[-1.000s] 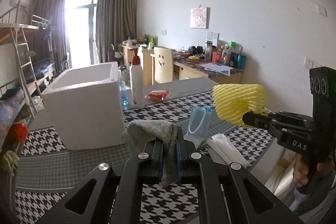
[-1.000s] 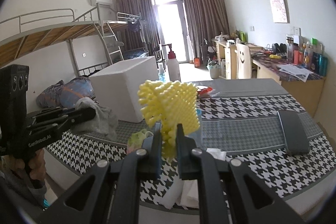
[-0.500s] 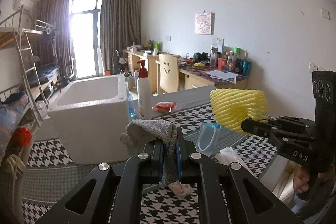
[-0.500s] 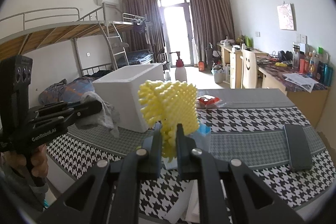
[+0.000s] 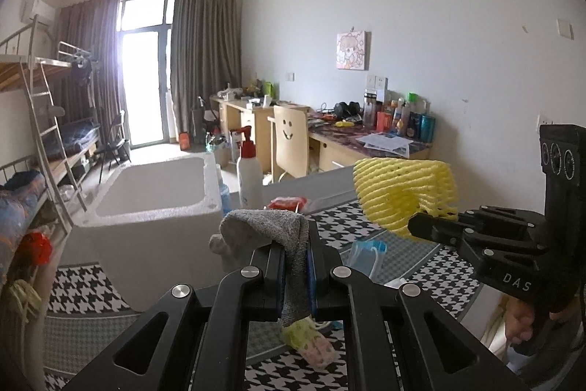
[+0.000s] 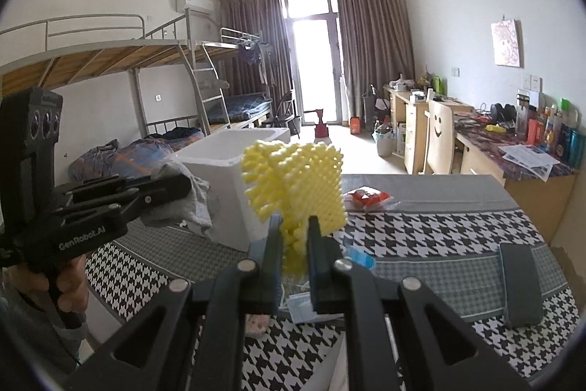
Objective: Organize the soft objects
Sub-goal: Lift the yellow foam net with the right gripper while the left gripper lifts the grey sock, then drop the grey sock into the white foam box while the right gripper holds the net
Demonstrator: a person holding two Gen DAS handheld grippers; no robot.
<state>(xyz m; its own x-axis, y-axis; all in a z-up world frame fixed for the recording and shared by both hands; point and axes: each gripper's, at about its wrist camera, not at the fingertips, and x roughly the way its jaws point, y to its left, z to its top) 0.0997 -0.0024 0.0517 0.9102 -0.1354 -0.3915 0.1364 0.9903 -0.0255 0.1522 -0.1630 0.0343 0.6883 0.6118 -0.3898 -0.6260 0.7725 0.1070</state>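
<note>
Grey terry cloth [image 5: 271,233] is pinched between the fingers of the left gripper [image 5: 296,266] in the left wrist view; the pads are clamped tight on it, the cloth draping over the left finger and hanging down below the jaws. Just ahead and to the left stands the white foam box [image 5: 146,226], open at the top, on the houndstooth tablecloth [image 5: 91,288]. A white pump bottle [image 5: 249,178] stands behind the box's far corner, with a red packet [image 5: 287,203] beside it. A blue face mask [image 5: 364,253] lies on the table ahead on the right. From the right edge comes the right gripper [image 5: 421,229], held in a hand [image 5: 520,321], gripping the yellow foam net [image 5: 403,193] in the air.

From the right wrist view, the right gripper [image 6: 295,244] has its fingers closed on the lower edge of the yellow foam net [image 6: 296,182], which stands up and hides part of the white foam box [image 6: 234,178] behind it. At the left, the left gripper [image 6: 183,187] holds the grey cloth [image 6: 186,200] beside the box. A dark flat case [image 6: 520,284] lies at the right of the table, well apart.
</note>
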